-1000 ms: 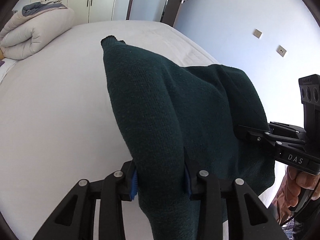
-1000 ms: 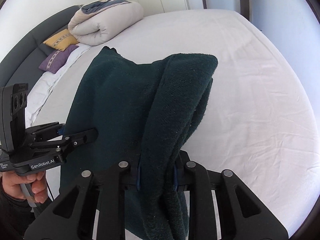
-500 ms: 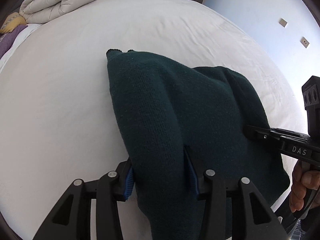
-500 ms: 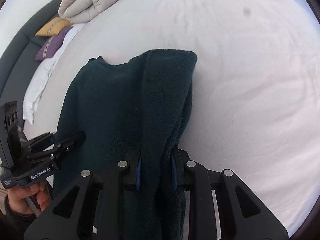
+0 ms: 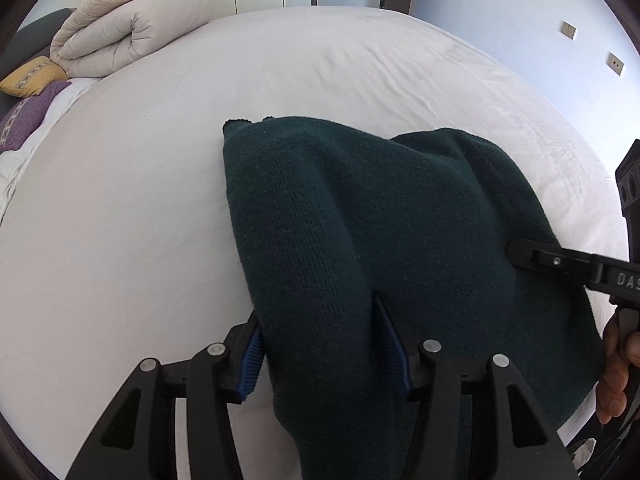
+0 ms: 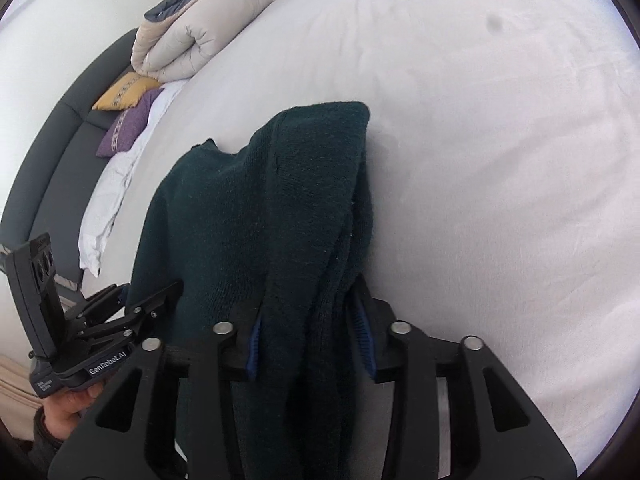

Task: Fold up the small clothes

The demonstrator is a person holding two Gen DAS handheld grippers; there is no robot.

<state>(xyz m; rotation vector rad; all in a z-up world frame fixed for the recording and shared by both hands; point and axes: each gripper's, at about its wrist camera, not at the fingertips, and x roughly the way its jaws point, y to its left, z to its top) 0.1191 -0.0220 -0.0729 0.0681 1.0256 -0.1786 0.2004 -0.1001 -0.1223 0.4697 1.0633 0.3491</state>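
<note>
At the far left, against the headboard, lie a yellow cushion and a purple cushion, with a rolled duvet beside them on the bed. A dark green sweater lies bunched on the white sheet near the bed's near edge, its far end resting on the mattress. The left gripper has a fold of the sweater between its blue pads; its jaws are opening, and the left pad stands clear of the cloth. To the right, the right gripper straddles another thick fold of the sweater, jaws likewise opening, with gaps at the pads. In the left wrist view a hand at the right edge holds the right gripper; in the right wrist view another hand holds the left one.
</note>
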